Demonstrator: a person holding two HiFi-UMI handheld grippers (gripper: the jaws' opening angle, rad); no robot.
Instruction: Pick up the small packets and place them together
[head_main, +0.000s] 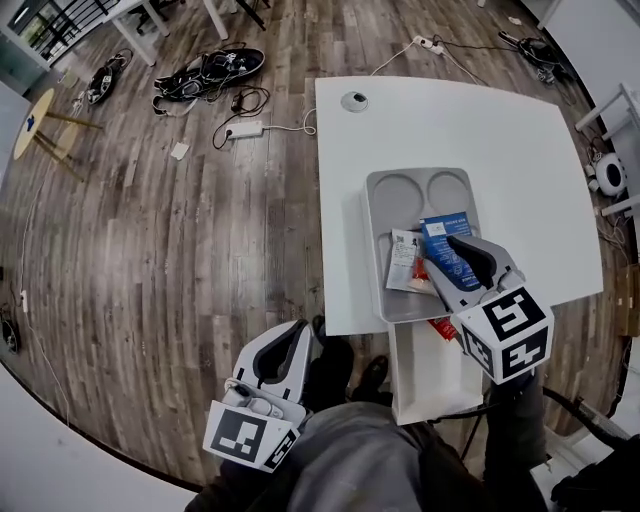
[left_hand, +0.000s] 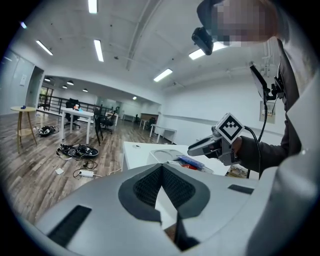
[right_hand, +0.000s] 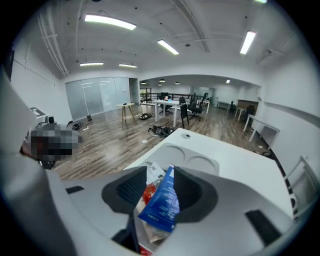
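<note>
A grey tray (head_main: 375, 200) sits at the near edge of the white table (head_main: 450, 120). In its near compartment lie a blue packet (head_main: 445, 245), a white packet (head_main: 403, 258) and a red one (head_main: 441, 327) at the tray's front. My right gripper (head_main: 452, 262) hangs over them. In the right gripper view its jaws stand apart, and the blue packet (right_hand: 162, 202) leans on the right jaw, with a gap at the left one. The white packet (right_hand: 154, 172) and the red one (right_hand: 149, 192) lie behind. My left gripper (head_main: 298, 338) is off the table's left, shut and empty (left_hand: 160, 167).
A white open box (head_main: 420, 385) stands below the table's front edge, under the tray. The tray's far end has two round hollows (head_main: 425, 190). A cable port (head_main: 353, 100) is set in the table's far left corner. Cables and a power strip (head_main: 245, 128) lie on the wooden floor.
</note>
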